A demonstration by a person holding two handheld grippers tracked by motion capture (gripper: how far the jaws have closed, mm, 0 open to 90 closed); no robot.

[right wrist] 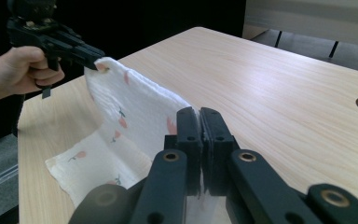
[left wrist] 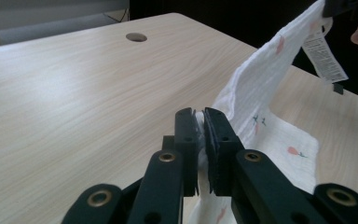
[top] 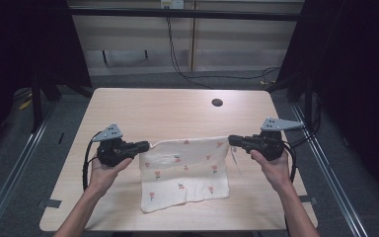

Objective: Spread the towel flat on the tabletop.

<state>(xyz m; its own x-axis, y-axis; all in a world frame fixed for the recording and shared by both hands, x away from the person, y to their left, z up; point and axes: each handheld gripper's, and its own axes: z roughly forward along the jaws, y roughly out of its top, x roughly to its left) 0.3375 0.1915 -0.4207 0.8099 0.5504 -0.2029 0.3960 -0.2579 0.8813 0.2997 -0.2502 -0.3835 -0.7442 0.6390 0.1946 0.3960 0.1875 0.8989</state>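
A white cloth (top: 185,170) with small pink flower prints hangs between the two grippers, its far edge lifted off the table and its near part lying on the wood. My left gripper (top: 147,145) is shut on the cloth's left upper corner; the pinched cloth (left wrist: 251,88) shows between its jaws. My right gripper (top: 231,140) is shut on the right upper corner, the same cloth (right wrist: 135,112) stretching away from it. A white care label (left wrist: 324,53) dangles from the cloth by the right gripper (left wrist: 340,4). In the right gripper view the left gripper (right wrist: 95,59) holds the far corner.
The light wooden table (top: 153,106) has a round cable hole (top: 217,102) at its far right. Dark curtains stand on both sides and cables run on the floor behind the table (top: 187,74).
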